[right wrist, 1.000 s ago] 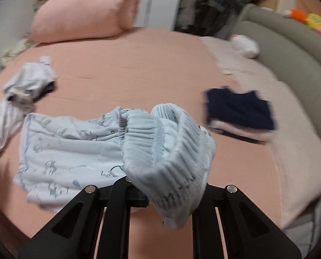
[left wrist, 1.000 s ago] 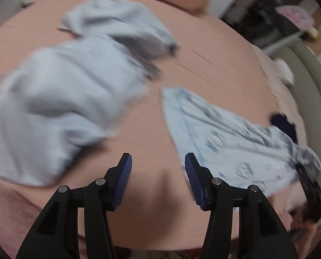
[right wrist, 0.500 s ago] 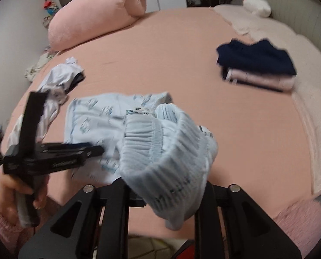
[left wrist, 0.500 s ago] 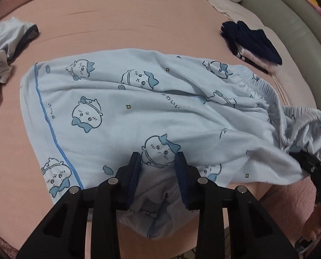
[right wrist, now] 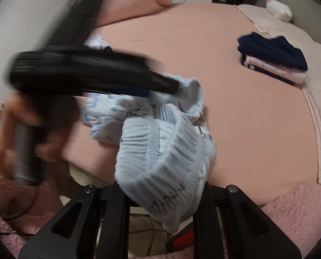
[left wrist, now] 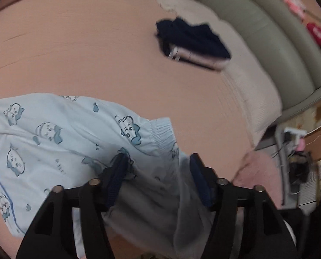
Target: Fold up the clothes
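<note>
Right gripper (right wrist: 160,185) pinches the ribbed waistband of the pale-blue printed pants (left wrist: 52,133), bunched thick over its jaws, held just above the near edge of the pink bed (left wrist: 95,54). Left gripper (left wrist: 158,177) is spread wide, fabric draped between its pads — not closed on it as far as I can see. In the right view it shows blurred at 10 o'clock, tips at the waistband end.

Pants lie with long axis running roughly 9-to-3 in the left view: hem with blue piping at 9 o'clock, waistband (left wrist: 162,133) at about 1 o'clock from the left gripper, just beside it. Both grippers sit at the waistband end; hem is well apart from either.

Open bed sheet stretches toward 12 o'clock — plenty of room to spread or fold. Folded stack, navy garment on top (right wrist: 272,51), sits at 2 o'clock near the headboard side, well clear. Near bed edge is close under the grippers; cloth could slide off there.
</note>
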